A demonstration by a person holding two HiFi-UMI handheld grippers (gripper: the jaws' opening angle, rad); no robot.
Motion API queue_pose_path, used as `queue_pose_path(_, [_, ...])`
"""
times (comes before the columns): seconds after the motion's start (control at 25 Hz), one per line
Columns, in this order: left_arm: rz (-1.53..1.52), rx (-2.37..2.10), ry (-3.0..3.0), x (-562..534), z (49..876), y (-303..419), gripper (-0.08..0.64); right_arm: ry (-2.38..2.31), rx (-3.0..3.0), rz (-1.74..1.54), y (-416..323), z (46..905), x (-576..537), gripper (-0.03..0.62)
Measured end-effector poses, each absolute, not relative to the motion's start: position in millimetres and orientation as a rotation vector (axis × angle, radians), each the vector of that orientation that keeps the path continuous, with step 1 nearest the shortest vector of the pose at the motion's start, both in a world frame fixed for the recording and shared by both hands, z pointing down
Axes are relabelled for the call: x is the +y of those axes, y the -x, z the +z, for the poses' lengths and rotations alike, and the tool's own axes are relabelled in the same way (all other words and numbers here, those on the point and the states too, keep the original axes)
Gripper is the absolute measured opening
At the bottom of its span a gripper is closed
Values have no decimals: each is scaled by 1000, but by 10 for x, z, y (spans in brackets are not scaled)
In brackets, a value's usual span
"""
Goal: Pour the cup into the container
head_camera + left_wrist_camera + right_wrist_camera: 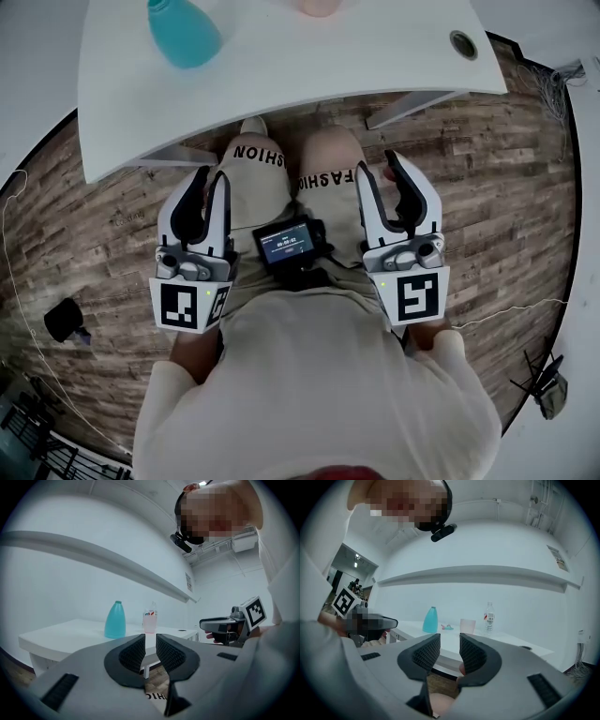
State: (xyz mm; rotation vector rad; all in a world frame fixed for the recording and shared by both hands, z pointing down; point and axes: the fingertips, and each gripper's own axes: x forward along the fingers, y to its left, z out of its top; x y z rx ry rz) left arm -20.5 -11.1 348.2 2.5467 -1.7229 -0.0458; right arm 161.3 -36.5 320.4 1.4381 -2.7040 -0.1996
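The cup (467, 626) stands on the counter (495, 637) between the teal container (431, 619) and a water bottle (489, 617) — probably thin, light plastic, so grip mid-wall gently. Left tool (150, 641) and right tool (449, 641) — both pressed nearly together, empty, well short of it

One cup (468, 626), one container (431, 619), one bottle (489, 617)

Head view steeply down, both gripper views level toward shared table (65, 634)

I am wearing a cream long-sleeved knitted top (319, 394) and beige shorts (258, 192) showing black FASHION lettering at each hem.
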Motion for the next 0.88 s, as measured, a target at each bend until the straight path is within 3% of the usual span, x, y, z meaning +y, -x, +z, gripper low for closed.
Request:
queue_pose_path(0.64, [-9, -1751, -2541, -531, 3447, 241, 81, -1389, -2732, -196, -1585, 3211, -975, 112])
queue_pose_path(0.88, [7, -1756, -2527, -1046, 3778, 457, 81, -1383, -2720, -159, -1400, 3559, -1579, 112])
